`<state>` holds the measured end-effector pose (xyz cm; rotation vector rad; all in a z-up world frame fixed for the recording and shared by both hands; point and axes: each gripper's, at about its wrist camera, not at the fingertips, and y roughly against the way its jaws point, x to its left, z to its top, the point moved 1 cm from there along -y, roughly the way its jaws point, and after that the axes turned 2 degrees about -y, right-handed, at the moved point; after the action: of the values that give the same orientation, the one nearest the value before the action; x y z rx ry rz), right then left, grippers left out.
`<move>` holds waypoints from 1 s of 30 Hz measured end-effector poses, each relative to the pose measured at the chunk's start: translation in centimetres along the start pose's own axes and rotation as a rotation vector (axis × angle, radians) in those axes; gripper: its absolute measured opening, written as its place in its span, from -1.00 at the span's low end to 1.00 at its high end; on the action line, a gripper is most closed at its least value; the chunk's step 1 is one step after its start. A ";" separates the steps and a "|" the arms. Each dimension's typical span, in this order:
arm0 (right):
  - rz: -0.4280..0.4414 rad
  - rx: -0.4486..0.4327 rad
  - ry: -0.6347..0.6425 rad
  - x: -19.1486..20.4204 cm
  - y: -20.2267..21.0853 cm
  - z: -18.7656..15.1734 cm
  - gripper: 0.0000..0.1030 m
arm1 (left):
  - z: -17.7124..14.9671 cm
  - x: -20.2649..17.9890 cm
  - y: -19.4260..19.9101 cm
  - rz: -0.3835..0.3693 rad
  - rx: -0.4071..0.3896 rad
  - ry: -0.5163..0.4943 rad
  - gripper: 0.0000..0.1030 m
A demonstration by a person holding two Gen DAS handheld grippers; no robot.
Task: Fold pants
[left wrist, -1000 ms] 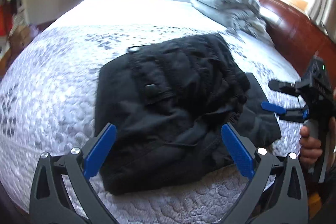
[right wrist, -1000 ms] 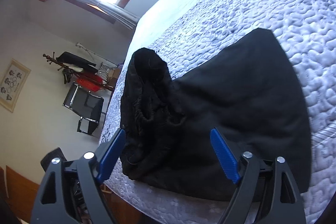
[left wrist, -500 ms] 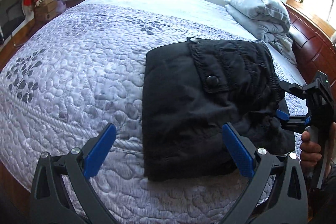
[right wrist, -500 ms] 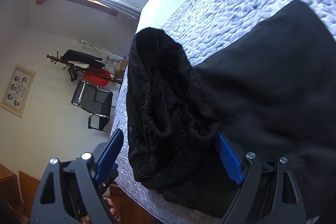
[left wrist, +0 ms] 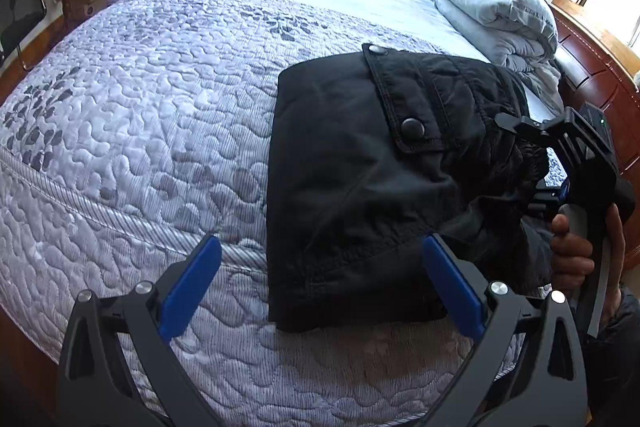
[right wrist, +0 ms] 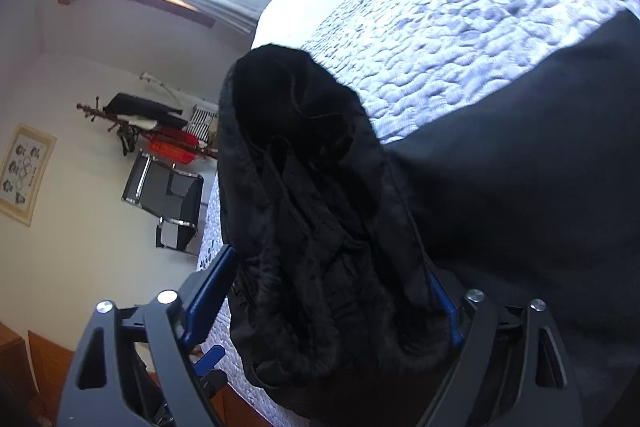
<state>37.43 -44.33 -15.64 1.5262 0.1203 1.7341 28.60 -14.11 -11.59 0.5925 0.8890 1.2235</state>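
Now pants (right wrist: 340, 227) bunch betw. closing right gripper (right wrist: 332, 299) jaws; left gripper (left wrist: 320, 283) wide.

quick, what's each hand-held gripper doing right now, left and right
Left hand-held gripper: open, holding nothing, its pads over the near edge of the black pants.
Right hand-held gripper: jaws closing around the bunched waistband end of the pants, not yet clamped.

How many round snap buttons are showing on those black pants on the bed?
2. One snap button sits on the pocket flap in the middle of the black pants; the other snap button is at the far top corner. More may be hidden in the folds.
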 end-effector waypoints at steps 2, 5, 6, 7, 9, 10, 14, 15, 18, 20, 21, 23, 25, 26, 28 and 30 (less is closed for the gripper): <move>0.020 0.005 0.005 0.0 -0.1 0.1 0.15 | -0.1 0.2 -0.1 0.002 0.011 0.010 0.94; 0.061 0.008 0.012 0.1 0.1 0.2 -0.23 | -0.3 0.5 -0.1 0.003 0.016 0.025 0.94; 0.074 0.007 0.016 0.1 0.3 0.2 -0.32 | -0.3 0.7 0.0 0.006 0.016 0.029 0.94; 0.089 0.004 0.012 0.2 0.5 0.1 -0.38 | -0.3 0.9 0.0 0.010 0.018 0.036 0.94; 0.115 -0.001 0.013 0.4 0.8 0.0 -0.44 | -0.4 1.2 0.0 0.016 0.023 0.050 0.94; 0.130 -0.004 0.018 0.8 1.0 -0.1 -0.45 | -0.4 1.4 0.1 0.017 0.025 0.057 0.94; 0.190 -0.002 0.007 2.2 1.8 -0.2 -0.49 | -0.4 2.1 0.5 0.017 0.022 0.097 0.94; 0.204 0.001 0.001 2.4 2.0 -0.2 -0.49 | -0.5 2.4 0.7 0.021 0.018 0.105 0.94; 0.239 0.008 0.007 4.2 2.7 0.1 -0.49 | -0.4 2.9 1.1 0.032 0.012 0.126 0.94; 0.245 0.011 0.035 5.8 3.5 0.5 -0.49 | -0.4 3.2 1.3 0.032 0.008 0.139 0.94; 0.245 0.011 0.051 6.5 3.9 0.6 -0.49 | -0.3 3.3 1.5 0.031 0.005 0.149 0.94; 0.243 0.006 0.078 7.5 4.7 0.8 -0.49 | -0.2 3.4 1.7 0.028 0.001 0.158 0.94; 0.235 -0.002 0.101 8.0 5.9 0.8 -0.49 | -0.1 3.3 1.8 0.023 -0.002 0.162 0.94; 0.229 -0.006 0.107 8.2 6.4 0.9 -0.49 | 0.0 3.2 1.9 0.021 -0.003 0.161 0.94; 0.222 -0.020 0.112 8.1 7.8 1.1 -0.49 | 0.1 2.8 2.0 0.016 -0.009 0.153 0.94; 0.212 -0.034 0.117 8.0 9.2 1.2 -0.49 | 0.3 2.2 2.1 0.014 -0.013 0.134 0.94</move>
<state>34.35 -46.12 -3.91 1.4550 -0.0116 1.9830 27.93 -11.47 -10.31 0.5112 0.9895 1.2927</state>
